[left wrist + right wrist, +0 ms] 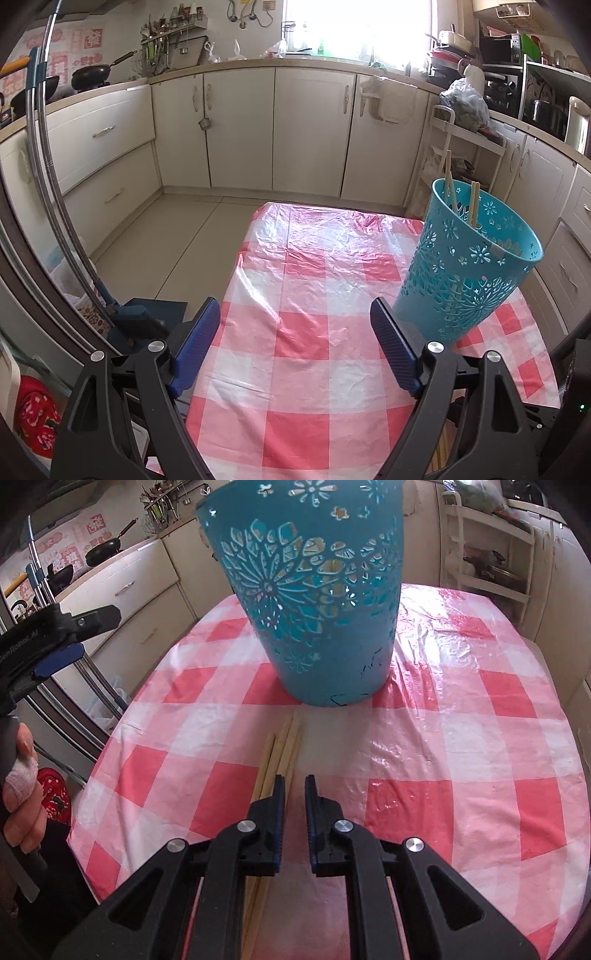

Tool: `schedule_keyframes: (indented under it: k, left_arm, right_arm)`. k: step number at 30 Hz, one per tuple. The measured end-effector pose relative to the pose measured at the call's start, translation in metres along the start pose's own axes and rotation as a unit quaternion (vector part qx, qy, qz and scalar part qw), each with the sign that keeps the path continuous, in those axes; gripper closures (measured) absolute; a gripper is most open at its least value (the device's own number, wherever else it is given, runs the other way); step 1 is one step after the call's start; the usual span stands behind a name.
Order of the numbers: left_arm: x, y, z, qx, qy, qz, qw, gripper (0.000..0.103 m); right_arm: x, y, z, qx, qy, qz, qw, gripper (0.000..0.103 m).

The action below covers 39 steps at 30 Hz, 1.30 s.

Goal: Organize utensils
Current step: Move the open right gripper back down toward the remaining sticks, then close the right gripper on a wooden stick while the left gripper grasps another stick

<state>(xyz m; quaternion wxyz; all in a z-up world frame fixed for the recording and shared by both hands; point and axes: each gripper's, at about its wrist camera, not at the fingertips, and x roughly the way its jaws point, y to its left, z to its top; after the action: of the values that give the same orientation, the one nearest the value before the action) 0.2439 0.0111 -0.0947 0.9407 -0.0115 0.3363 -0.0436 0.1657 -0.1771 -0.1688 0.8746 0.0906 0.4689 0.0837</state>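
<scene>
Left gripper open, empty. Right gripper nearly closed, empty, above chopsticks lying near basket on table.

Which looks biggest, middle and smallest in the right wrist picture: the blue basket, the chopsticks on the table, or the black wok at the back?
1. Blue basket, by far the biggest.
2. Chopsticks, long but thin, and partly hidden under the gripper.
3. Black wok, tiny here, but it sits far from the camera, so it may really be bigger.
</scene>
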Motion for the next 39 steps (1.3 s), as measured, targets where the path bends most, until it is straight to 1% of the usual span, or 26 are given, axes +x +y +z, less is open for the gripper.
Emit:
schedule_keyframes:
  k: [3, 8, 9, 12, 14, 17, 20, 22, 26, 29, 34, 39]
  left_arm:
    - [0.002, -0.002, 0.0, 0.003, 0.003, -0.001, 1.0, 0.023]
    - [0.004, -0.003, -0.001, 0.006, 0.007, -0.003, 1.0, 0.023]
    - [0.004, -0.004, -0.002, 0.005, 0.008, -0.002, 1.0, 0.023]
    - [0.007, -0.006, -0.004, 0.013, 0.019, -0.007, 0.9997, 0.023]
    - [0.013, -0.012, -0.01, 0.026, 0.044, -0.017, 0.9985, 0.023]
    - [0.02, -0.028, -0.027, 0.055, 0.091, -0.034, 0.9938, 0.023]
    - [0.025, -0.046, -0.05, 0.066, 0.134, -0.057, 0.9872, 0.023]
    - [0.029, -0.055, -0.061, 0.07, 0.151, -0.064, 0.984, 0.023]
    - [0.033, -0.062, -0.07, 0.065, 0.164, -0.055, 0.9828, 0.023]
    - [0.036, -0.063, -0.072, 0.05, 0.173, -0.06, 0.9819, 0.023]
    - [0.039, -0.073, -0.078, 0.065, 0.179, -0.052, 0.9803, 0.023]
    - [0.043, -0.081, -0.084, 0.079, 0.187, -0.029, 0.9788, 0.024]
  right_arm:
    - [0.0, 0.002, -0.001, -0.006, 0.0, 0.005, 1.0, 0.092]
    - [0.0, 0.006, -0.002, -0.021, 0.001, -0.005, 1.0, 0.092]
    - [0.001, 0.004, -0.003, -0.023, 0.006, -0.005, 1.0, 0.094]
    - [-0.003, 0.001, -0.004, -0.031, 0.006, -0.014, 0.999, 0.096]
    - [-0.006, -0.005, -0.005, -0.03, 0.01, -0.018, 0.999, 0.097]
    - [-0.011, -0.017, -0.007, -0.02, 0.012, -0.022, 0.999, 0.097]
    - [-0.014, -0.028, -0.011, 0.002, 0.009, -0.014, 1.0, 0.097]
    - [-0.015, -0.031, -0.011, 0.009, 0.008, -0.008, 1.0, 0.097]
    - [-0.014, -0.033, -0.011, 0.018, 0.007, 0.003, 1.0, 0.097]
    - [-0.014, -0.037, -0.011, 0.024, 0.007, 0.013, 1.0, 0.097]
    - [-0.016, -0.041, -0.011, 0.028, 0.008, 0.02, 0.999, 0.097]
    - [-0.016, -0.042, -0.011, 0.028, 0.011, 0.024, 0.999, 0.097]
